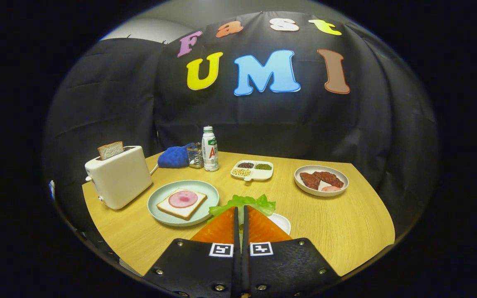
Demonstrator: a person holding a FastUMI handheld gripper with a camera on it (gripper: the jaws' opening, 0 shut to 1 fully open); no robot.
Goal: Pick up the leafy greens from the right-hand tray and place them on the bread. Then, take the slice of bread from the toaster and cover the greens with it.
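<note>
Gripper [241, 213]: fingers nearly together, pinching the ruffled green lettuce leaf [246, 203] at their tips.
Lettuce: above a small white dish [282, 221].
Bread: white slice with pink ham [181, 202] on pale green plate [160, 207], left of the fingers.
Toaster: white [118, 176], brown slice [110, 150] standing in its slot.

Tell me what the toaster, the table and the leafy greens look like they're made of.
Toaster: seemingly glossy cream plastic, smooth, soft sheen. Table: light wood or laminate, fine grain lines. Leafy greens, pinched between the gripper fingers: probably plastic, shiny, crinkled, uniformly bright.
</note>
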